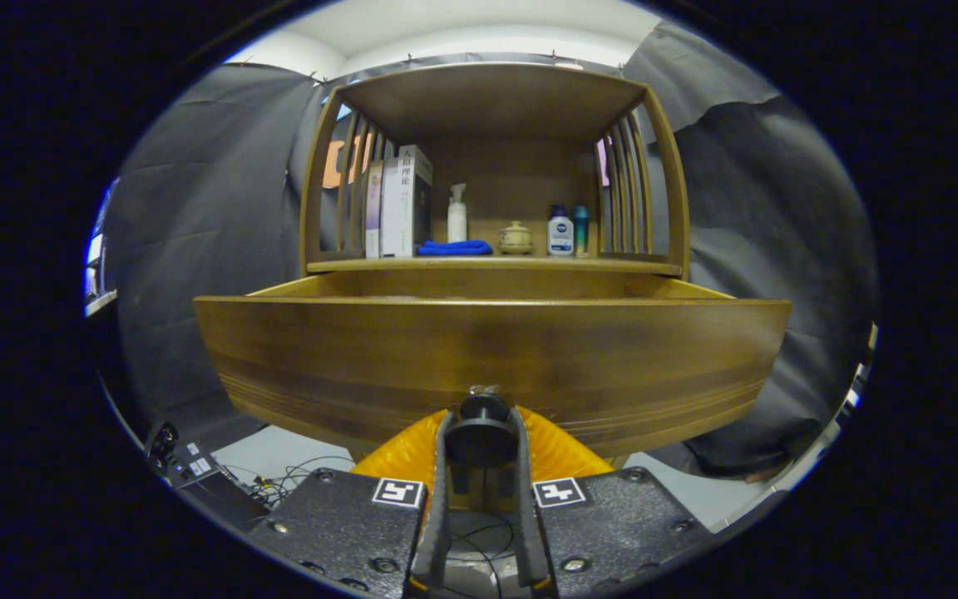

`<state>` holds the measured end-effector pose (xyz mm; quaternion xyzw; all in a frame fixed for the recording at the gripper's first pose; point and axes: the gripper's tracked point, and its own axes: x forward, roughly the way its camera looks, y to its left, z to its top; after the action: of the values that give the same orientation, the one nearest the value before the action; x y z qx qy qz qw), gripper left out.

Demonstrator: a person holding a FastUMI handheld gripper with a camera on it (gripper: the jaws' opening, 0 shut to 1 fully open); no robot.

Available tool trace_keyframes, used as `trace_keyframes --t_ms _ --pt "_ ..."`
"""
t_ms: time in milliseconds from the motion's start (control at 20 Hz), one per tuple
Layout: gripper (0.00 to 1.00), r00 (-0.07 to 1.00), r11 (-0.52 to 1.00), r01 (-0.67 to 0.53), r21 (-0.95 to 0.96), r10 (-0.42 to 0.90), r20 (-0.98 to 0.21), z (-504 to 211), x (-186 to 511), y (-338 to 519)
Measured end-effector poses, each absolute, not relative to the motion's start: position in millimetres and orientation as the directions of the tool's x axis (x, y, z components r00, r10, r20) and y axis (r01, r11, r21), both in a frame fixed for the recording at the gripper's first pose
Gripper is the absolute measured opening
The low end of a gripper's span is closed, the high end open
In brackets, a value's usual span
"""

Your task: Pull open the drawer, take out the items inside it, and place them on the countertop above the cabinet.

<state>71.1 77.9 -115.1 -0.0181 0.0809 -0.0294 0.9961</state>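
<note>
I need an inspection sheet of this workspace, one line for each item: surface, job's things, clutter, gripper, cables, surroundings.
Surface: countertop above the drawer, wooden.
Job's things: drawer pulled open; its inside is hidden from here.
Clutter: books, blue cloth, pump bottle, small jar and two bottles on the countertop.
Gripper: gripper shut on the drawer knob.
Cables: loose wires on the floor.
Surroundings: black cloth wall.
</note>
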Motion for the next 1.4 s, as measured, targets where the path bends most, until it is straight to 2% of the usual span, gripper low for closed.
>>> trace_keyframes --t_ms 150,250,450,500,600,650,850,1050,1150,1250,1400 --pt "0.35 0.983 0.995 0.064 -0.075 -0.076 -0.167 -120 70 75" --pt "0.55 0.988 0.996 0.053 -0.074 -0.063 -0.14 -115 67 76" --pt "0.93 0.996 0.988 0.055 -0.144 -0.044 0.079 -40 49 78" --pt "0.93 0.991 0.988 0.042 -0.147 -0.023 0.133 -15 49 81" --pt "0.93 0.988 0.99 0.017 -0.138 0.004 0.154 17 59 83" --pt "0.93 0.993 0.99 0.008 -0.141 0.01 0.121 29 71 80" --pt "0.93 0.984 0.983 -0.065 -0.172 0.035 -0.174 32 132 80" --pt "0.86 0.914 0.979 -0.06 -0.193 -0.024 -0.404 4 178 64" --pt "0.81 0.842 0.991 -0.07 -0.111 -0.001 -0.54 -20 185 67" --pt "0.8 0.78 0.996 -0.057 -0.064 0.005 -0.626 -37 187 64" --pt "0.78 0.719 0.994 -0.023 -0.108 -0.059 -0.693 -54 191 51"
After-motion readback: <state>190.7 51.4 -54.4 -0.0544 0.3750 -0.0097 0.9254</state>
